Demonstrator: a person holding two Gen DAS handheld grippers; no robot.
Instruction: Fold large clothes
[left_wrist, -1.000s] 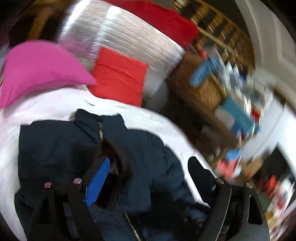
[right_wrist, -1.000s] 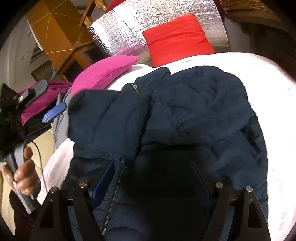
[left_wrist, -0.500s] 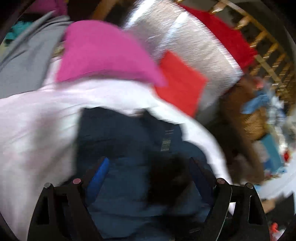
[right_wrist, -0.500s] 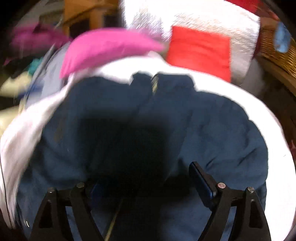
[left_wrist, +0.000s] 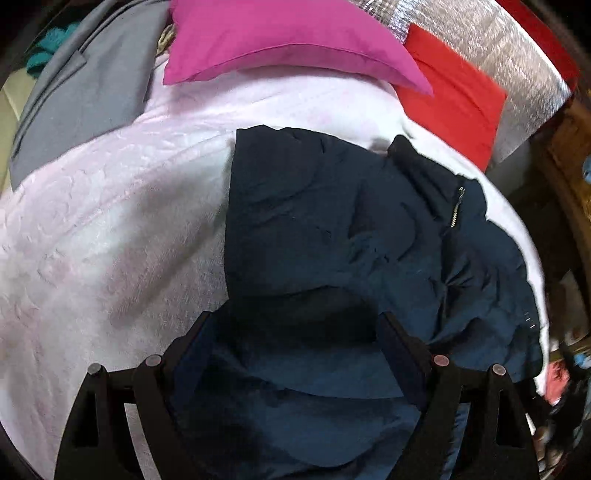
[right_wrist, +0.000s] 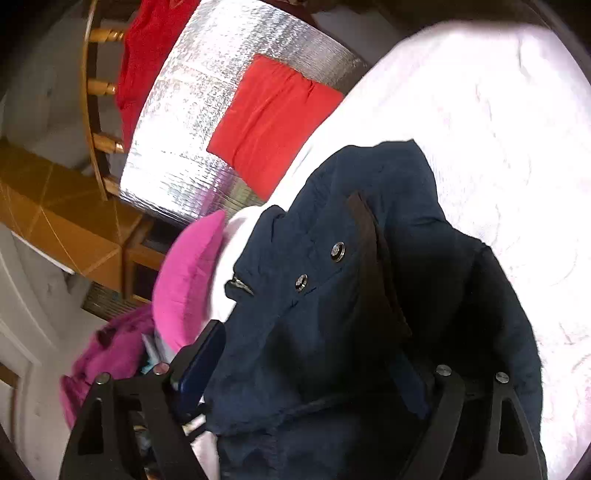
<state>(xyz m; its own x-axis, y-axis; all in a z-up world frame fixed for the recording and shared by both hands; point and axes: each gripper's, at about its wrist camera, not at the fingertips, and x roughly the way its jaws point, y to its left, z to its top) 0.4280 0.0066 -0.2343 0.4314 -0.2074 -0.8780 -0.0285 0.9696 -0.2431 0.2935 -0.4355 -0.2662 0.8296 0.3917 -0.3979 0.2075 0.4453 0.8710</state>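
A dark navy padded jacket (left_wrist: 332, 229) lies on the pale pink bed cover (left_wrist: 103, 229), its collar and zip toward the red cushion. My left gripper (left_wrist: 295, 332) is open and sits low over the jacket's near part, with fabric between its wide-apart fingers. In the right wrist view the jacket (right_wrist: 369, 295) is bunched up close to the camera, showing two metal snaps and a dark strip. My right gripper (right_wrist: 306, 358) is open, with jacket fabric filling the gap between its fingers.
A magenta pillow (left_wrist: 280, 40) and a red cushion (left_wrist: 454, 96) lean on a silver foil panel (right_wrist: 229, 96) at the bed's head. Grey clothing (left_wrist: 81, 96) lies at the bed's left. A wooden rail and cabinet (right_wrist: 55, 214) stand beyond.
The sleeve that was lifted now lies folded over the jacket. The left gripper swung left and lowered onto the jacket. The right gripper turned and moved toward the collar side.
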